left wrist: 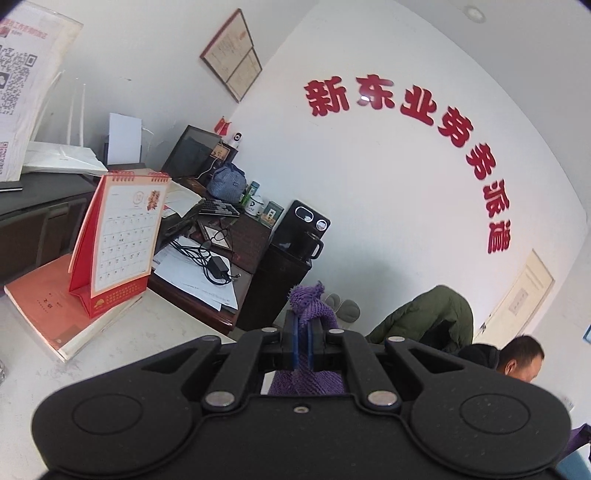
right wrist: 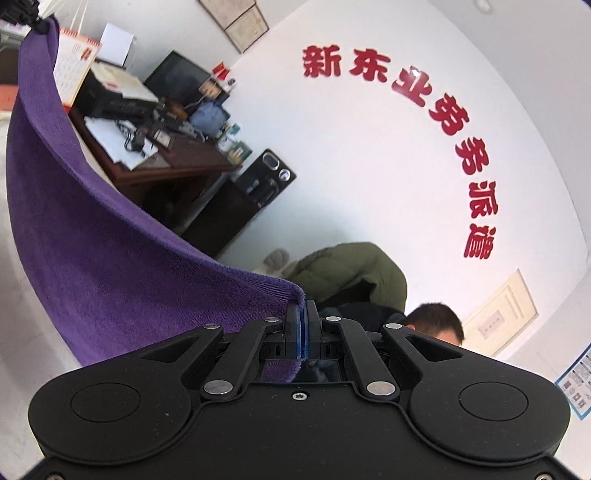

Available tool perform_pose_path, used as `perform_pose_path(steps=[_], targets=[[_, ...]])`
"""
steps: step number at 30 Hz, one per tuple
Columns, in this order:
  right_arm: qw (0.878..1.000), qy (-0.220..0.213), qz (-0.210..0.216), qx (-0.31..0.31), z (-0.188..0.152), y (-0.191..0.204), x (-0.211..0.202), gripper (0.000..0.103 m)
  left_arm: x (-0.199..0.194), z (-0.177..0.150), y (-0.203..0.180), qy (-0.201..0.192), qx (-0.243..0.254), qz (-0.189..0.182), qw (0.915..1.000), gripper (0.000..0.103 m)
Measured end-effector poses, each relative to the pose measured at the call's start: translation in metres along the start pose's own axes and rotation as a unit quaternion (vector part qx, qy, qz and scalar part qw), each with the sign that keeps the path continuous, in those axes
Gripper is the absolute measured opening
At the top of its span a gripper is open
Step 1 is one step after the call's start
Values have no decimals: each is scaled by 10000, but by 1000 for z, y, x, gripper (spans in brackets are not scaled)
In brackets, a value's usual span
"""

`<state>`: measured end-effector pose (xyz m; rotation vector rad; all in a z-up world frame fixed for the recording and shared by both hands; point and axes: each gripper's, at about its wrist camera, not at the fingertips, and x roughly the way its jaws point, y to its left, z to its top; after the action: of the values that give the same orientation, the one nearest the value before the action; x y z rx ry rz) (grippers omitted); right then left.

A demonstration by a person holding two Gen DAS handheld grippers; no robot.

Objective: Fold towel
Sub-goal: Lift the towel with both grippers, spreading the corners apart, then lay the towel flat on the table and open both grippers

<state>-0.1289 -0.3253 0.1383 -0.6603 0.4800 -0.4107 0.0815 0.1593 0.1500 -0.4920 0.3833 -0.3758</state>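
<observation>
The purple towel (right wrist: 92,229) is lifted off the table and hangs stretched between both grippers. In the right wrist view my right gripper (right wrist: 302,314) is shut on one corner, and the cloth sweeps from there up to the far left, where the left gripper (right wrist: 26,11) shows dimly at the top corner. In the left wrist view my left gripper (left wrist: 308,325) is shut on another corner of the towel (left wrist: 312,299), a bunched tuft sticking up above the blue pads (left wrist: 295,343), with more cloth hanging below.
A red desk calendar (left wrist: 118,236) stands on orange books (left wrist: 48,306) on the white table (left wrist: 155,332) at the left. Beyond lies a cluttered brown desk (left wrist: 221,258) with cables and a keyboard. A seated person (left wrist: 517,358) and a green jacket (left wrist: 432,317) are low at the right.
</observation>
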Motion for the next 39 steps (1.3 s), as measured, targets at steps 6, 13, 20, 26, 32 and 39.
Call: perform_pose_path(steps=[6,13,20,26,32,39], targets=[[9987,-218,457,-24,15,-9,34,2,18,10,8,339,-89,139,9993,4],[9955,-393,772,-384,46,2,101,1,33,31,25,285,-392,449,9978,4],[9931,-861,721,-325,86,-8,114,2,7,54,22,-51,-319,511,9982,4],[9907,-612,1214,-36,47,15,100,2,-16,-11,54,554,-539,902,9929,4],[9709,632,2292,304,-54,97,94,2,-22,-137,122,1687,-1115,1887,9610,4],[9369,1759,2999,366,-137,165,97,1,-37,-196,172,2280,-1595,2481,9279,4]])
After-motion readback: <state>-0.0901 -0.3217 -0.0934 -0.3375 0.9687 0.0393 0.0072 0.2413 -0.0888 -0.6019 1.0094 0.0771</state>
